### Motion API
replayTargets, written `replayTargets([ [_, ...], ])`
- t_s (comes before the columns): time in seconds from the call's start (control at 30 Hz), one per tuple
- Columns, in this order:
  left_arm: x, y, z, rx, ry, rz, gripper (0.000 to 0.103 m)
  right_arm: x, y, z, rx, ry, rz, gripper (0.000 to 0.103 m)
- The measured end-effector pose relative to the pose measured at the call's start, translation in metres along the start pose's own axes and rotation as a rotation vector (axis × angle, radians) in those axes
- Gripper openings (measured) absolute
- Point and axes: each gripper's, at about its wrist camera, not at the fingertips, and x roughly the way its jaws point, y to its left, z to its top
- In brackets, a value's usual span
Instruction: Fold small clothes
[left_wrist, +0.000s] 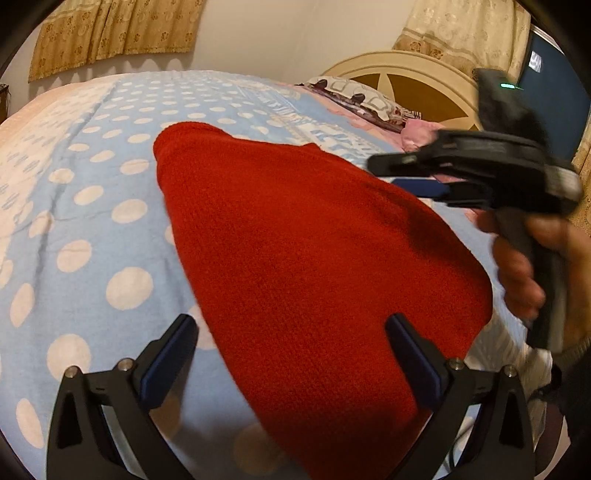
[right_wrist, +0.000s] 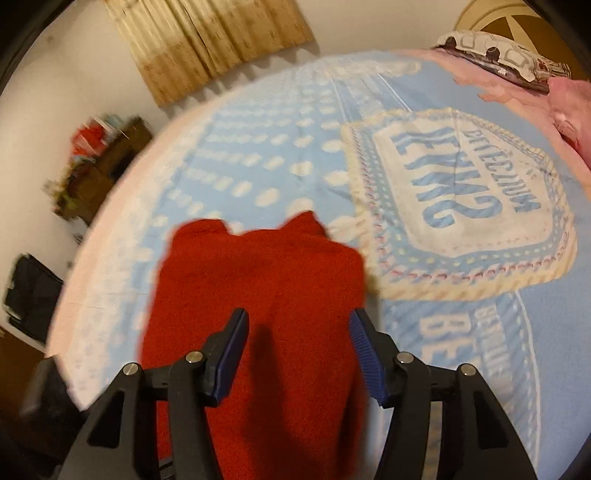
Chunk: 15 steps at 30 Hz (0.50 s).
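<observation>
A red knitted garment (left_wrist: 295, 240) lies flat on the blue blanket with white dots (left_wrist: 92, 221). My left gripper (left_wrist: 290, 320) stands wide open just above the garment's near end, its pads apart from the cloth. In the left wrist view a hand (left_wrist: 517, 269) holds my right gripper (left_wrist: 388, 171), blurred, above the garment's right edge. The right wrist view shows the same red garment (right_wrist: 258, 280) under my right gripper (right_wrist: 299, 314), which is open with nothing pinched between its blue pads (right_wrist: 364, 350).
The blanket (right_wrist: 461, 184) with a lettered badge covers a bed. A patterned pillow (left_wrist: 362, 98), pink bedding (right_wrist: 569, 110) and a cream headboard (left_wrist: 406, 70) are at the far end. Curtains (right_wrist: 207, 40) hang behind. A cluttered shelf (right_wrist: 99, 162) stands beyond the bed's left side.
</observation>
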Motion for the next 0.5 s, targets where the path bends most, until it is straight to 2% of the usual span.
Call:
replayTargets([
  [0.07,-0.001,0.001,-0.001,-0.003,-0.001,-0.003,0.103,0.021,-0.005,0.003,0.016,0.063,0.021,0.053],
  [0.1,-0.001,0.001,-0.001,-0.004,-0.002,-0.004,0.103,0.03,-0.006,0.003,0.025,0.089,0.044,0.038],
  [0.13,-0.001,0.001,-0.001,-0.006,-0.002,-0.006,0.103,0.031,-0.006,0.003,0.021,0.078,0.05,0.031],
  [0.3,-0.006,0.005,-0.003,-0.025,-0.022,-0.011,0.103,0.008,0.015,0.008,-0.085,-0.056,-0.009,0.028],
  [0.4,-0.004,0.006,-0.002,-0.03,-0.013,-0.012,0.103,0.04,-0.002,0.007,-0.038,0.027,-0.026,0.028],
  [0.5,-0.004,0.005,-0.003,-0.029,-0.013,-0.011,0.103,0.04,-0.011,0.005,-0.018,0.0,0.035,0.03],
])
